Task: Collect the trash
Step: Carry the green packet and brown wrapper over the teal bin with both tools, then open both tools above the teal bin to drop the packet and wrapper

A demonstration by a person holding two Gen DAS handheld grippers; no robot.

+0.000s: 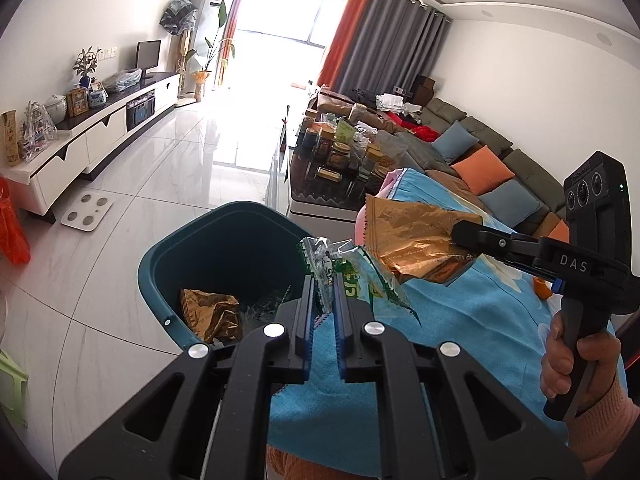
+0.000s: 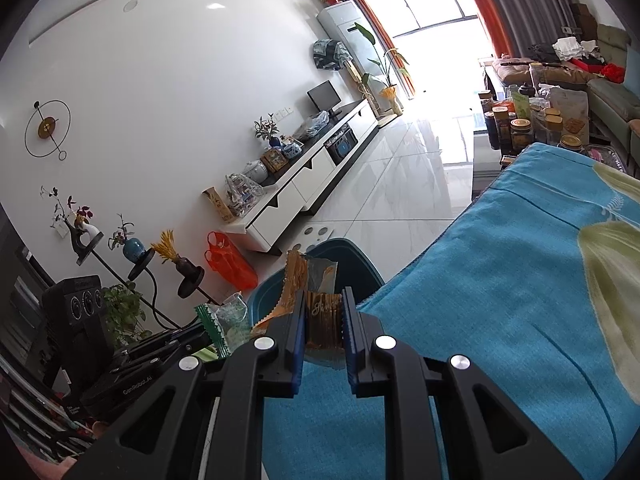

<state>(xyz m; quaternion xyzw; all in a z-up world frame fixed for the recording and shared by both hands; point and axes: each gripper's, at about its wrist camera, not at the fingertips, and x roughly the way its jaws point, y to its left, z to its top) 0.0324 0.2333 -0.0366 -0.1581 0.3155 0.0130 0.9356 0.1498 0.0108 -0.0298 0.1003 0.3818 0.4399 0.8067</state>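
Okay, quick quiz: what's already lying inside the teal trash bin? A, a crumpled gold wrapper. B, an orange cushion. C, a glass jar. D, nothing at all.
A: in the left wrist view, a crumpled gold wrapper lies at the bottom of the teal bin, while each claw holds another wrapper above the blue cloth.

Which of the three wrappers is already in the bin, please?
The crumpled gold wrapper inside the teal bin; the other gold wrapper and green-and-clear wrapper are each gripped.

Two gold wrappers [image 1: 416,240], one green wrapper [image 1: 352,276], one bin [image 1: 224,240].
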